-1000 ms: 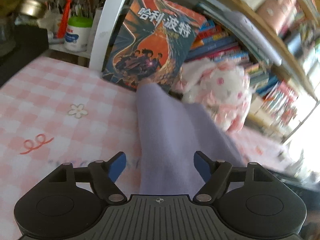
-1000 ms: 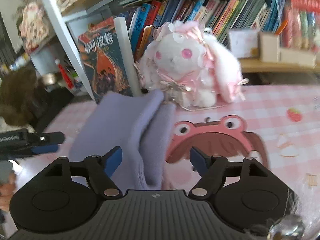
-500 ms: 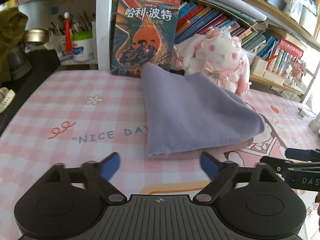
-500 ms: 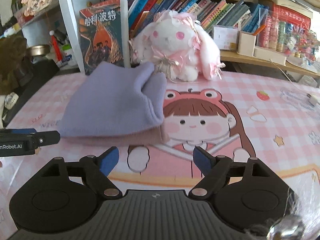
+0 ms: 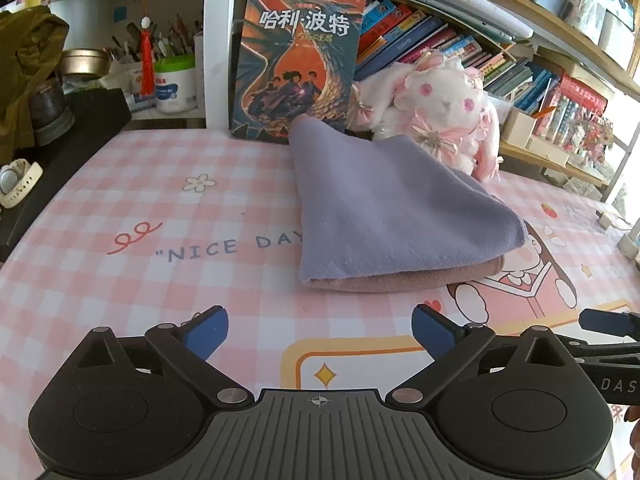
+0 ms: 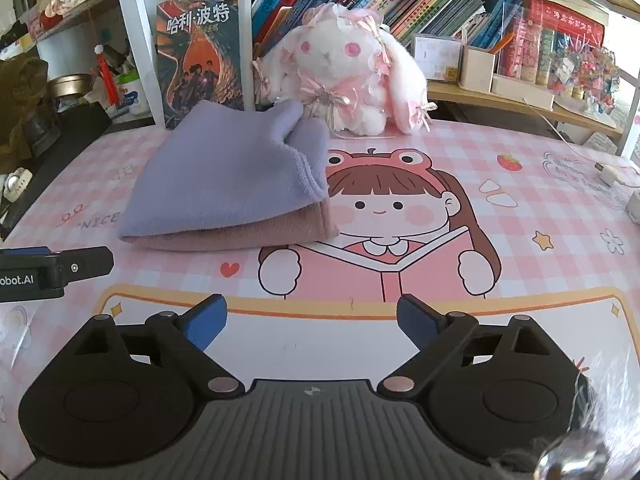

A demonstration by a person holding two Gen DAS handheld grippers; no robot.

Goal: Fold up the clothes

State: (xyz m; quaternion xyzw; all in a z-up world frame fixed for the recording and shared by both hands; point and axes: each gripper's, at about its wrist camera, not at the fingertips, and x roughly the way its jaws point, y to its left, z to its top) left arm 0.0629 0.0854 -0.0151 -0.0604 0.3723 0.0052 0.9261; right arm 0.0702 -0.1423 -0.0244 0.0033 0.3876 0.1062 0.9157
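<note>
Your left gripper [image 5: 320, 334] hangs over the near part of the desk [image 5: 120, 280]. Its jaws are wide and they are opening at this moment; between them you see only the pink checked mat, no cloth. Your right gripper [image 6: 312, 320] is the same: wide, opening now, with only the printed mat between the blue pads [image 6: 206, 318].

The folded cloth [image 5: 392, 220] lies on the desk, farther away than both grippers and apart from them. It has 2 colours: a lilac layer on top and a dusty pink layer under it, which shows along the near edge. In the right wrist view the cloth [image 6: 232, 184] is to the left of the gripper, and its right edge covers a part of the cartoon girl [image 6: 380, 216] that is printed on the mat. Its far corner rises a little and reaches the book cover [image 5: 298, 64], which stands upright against the shelf. Just to the right of this corner sits a white and pink plush rabbit [image 5: 440, 112], very close to the cloth; you cannot tell whether they touch.

The words "NICE DAY" [image 5: 236, 246] on the mat are partly hidden under the left edge of the cloth. At the far left edge of the desk lies a white wristwatch [image 5: 16, 182].
</note>
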